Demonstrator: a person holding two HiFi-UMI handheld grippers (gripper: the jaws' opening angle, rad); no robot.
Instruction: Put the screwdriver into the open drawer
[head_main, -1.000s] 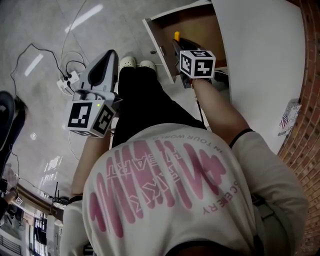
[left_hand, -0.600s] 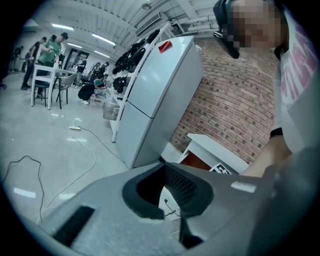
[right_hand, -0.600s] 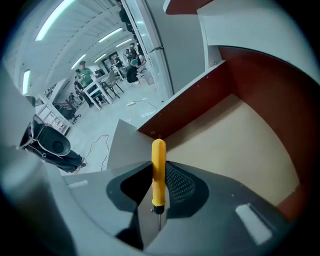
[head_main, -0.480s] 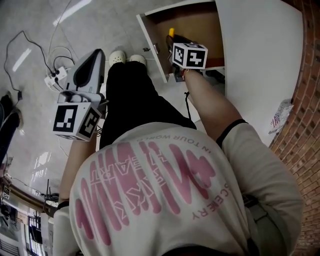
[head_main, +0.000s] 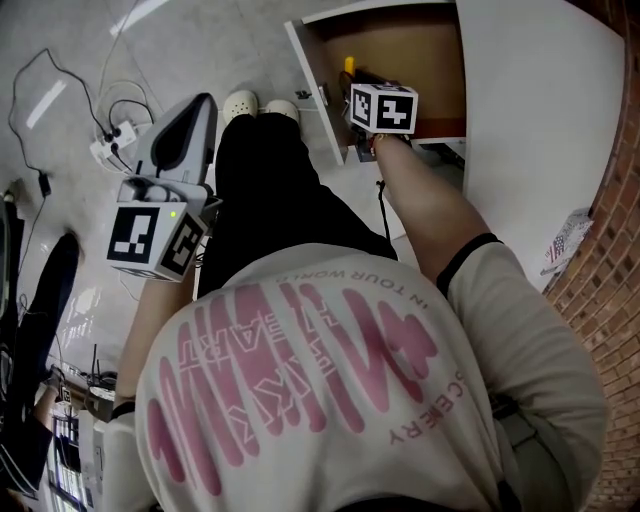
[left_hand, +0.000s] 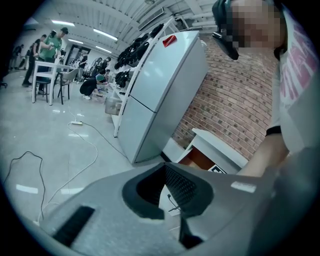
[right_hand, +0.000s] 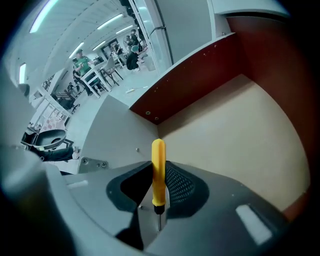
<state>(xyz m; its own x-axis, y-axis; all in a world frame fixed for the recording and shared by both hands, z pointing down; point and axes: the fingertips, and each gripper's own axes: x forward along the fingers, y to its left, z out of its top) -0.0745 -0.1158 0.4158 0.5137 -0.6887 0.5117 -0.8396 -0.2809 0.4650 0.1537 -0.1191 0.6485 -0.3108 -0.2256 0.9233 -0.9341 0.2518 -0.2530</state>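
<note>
A person leans over the open drawer (head_main: 318, 95), a two-jaw gripper in each hand. The right gripper (head_main: 358, 80) reaches down into the drawer, its jaws clamped on the screwdriver (right_hand: 158, 170) near the foot of its yellow handle. The handle sticks out past the jaw tips above the drawer's pale floor (right_hand: 240, 130), close to the drawer's white front panel. Whether the screwdriver touches that floor cannot be told. From above, the handle (head_main: 349, 66) shows just inside the drawer's reddish-brown interior. The left gripper (head_main: 190, 125) hangs well clear of the drawer, out over the grey floor (head_main: 200, 50). Its jaws stand a little apart with nothing between them (left_hand: 169, 192). A power strip (head_main: 112, 140) and cables lie further from the drawer.
</note>
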